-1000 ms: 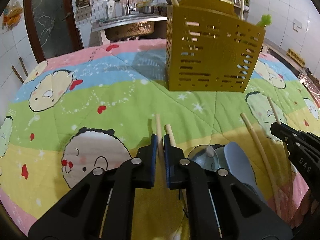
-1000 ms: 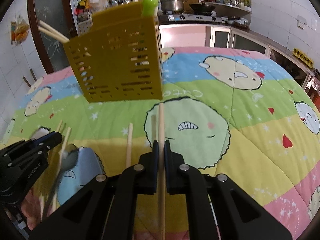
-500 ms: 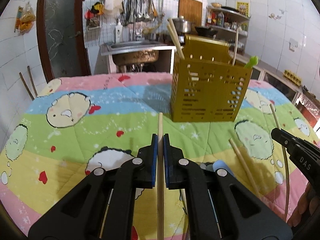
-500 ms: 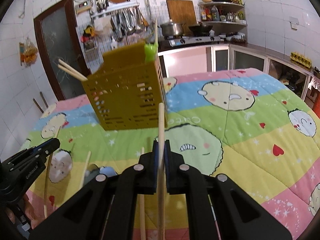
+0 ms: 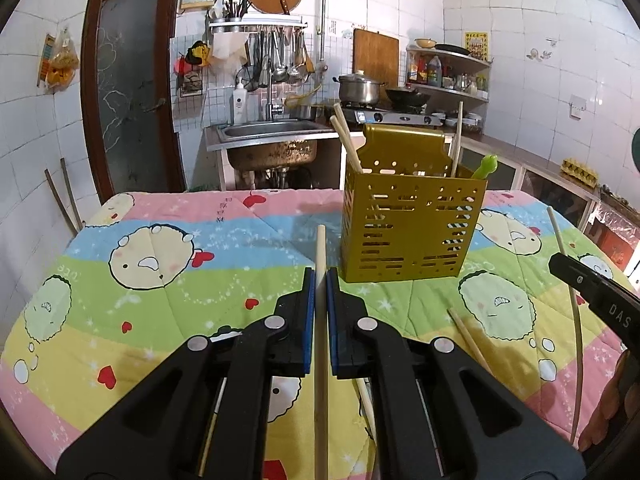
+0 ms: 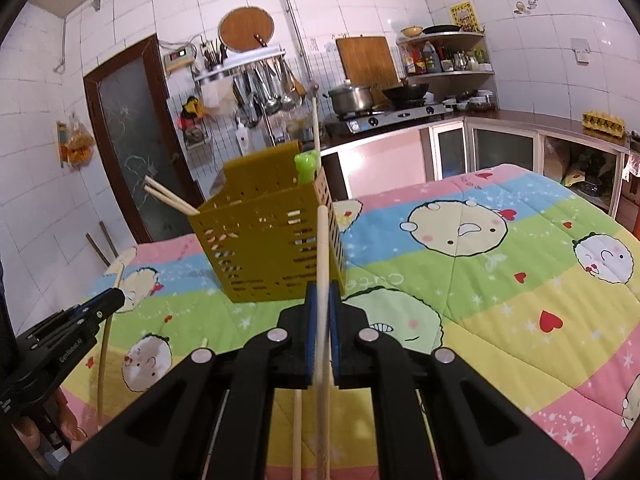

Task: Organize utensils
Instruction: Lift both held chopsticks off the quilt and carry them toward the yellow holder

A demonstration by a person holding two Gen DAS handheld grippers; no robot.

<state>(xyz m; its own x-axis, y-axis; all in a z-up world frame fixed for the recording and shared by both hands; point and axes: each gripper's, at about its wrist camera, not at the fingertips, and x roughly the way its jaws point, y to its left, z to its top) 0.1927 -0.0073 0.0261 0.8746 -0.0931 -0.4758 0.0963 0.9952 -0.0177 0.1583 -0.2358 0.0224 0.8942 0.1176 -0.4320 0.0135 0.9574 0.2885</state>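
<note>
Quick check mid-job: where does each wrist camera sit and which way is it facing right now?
Left wrist: behind the left gripper, jaws shut on a chopstick, facing the yellow holder and sink; right gripper at its right edge.
Right wrist: behind the right gripper, jaws shut on another chopstick, facing the holder's corner and stove; left gripper at its left edge.
Shared: holder, quilt, kitchen wall.

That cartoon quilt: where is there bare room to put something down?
Left of the yellow utensil holder, the quilt lies bare to its edge. Right of the holder, the far right stretch is bare too. The near strip is crowded: loose chopsticks lie below both grippers.
</note>
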